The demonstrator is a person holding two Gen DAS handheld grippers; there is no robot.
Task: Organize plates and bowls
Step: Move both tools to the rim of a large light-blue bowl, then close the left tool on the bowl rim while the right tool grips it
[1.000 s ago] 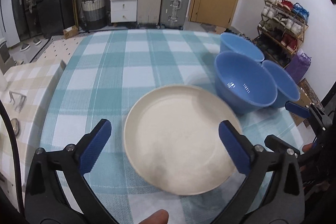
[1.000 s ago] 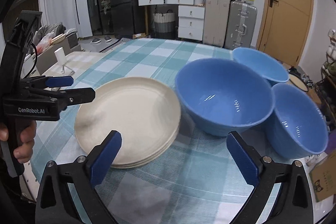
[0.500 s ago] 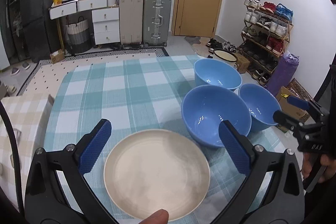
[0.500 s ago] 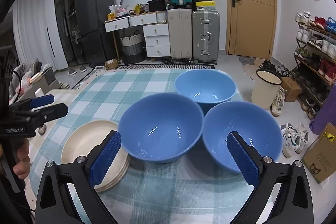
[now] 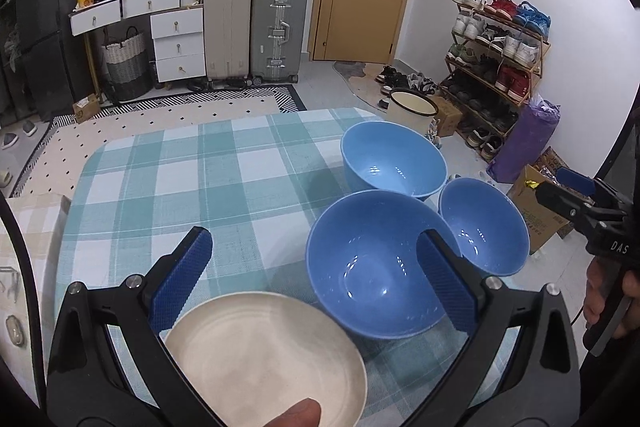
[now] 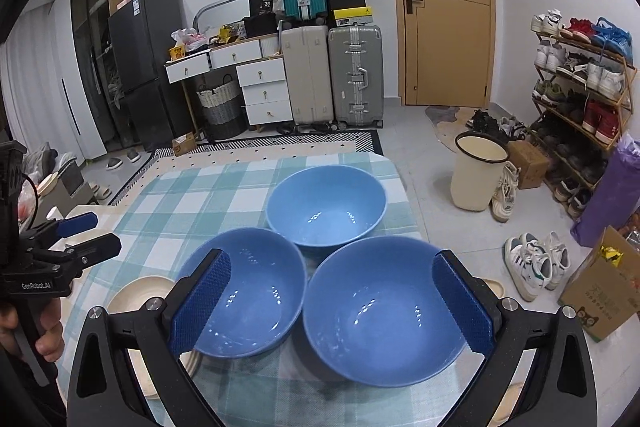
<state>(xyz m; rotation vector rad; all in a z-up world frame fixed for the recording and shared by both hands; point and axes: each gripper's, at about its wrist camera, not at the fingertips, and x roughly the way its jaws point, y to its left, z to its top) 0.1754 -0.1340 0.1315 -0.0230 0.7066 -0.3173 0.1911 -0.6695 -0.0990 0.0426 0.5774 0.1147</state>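
A stack of cream plates sits at the near left of the checked table. Three empty blue bowls stand in a cluster to its right: a near-left bowl, a far bowl and a right bowl. My left gripper hangs open above the plates and the near-left bowl, holding nothing. In the right wrist view the same near-left bowl, far bowl and right bowl lie below my open, empty right gripper. The plates are partly hidden behind it.
The right bowl stands close to the table's right edge. On the floor beyond are a cream bin, a shoe rack and a cardboard box. A beige checked surface adjoins the table's left side. Suitcases and drawers line the far wall.
Both grippers have pulled back and risen from the table, so the plates and bowls sit lower and smaller in view. Both have stayed open, and no dish has moved.
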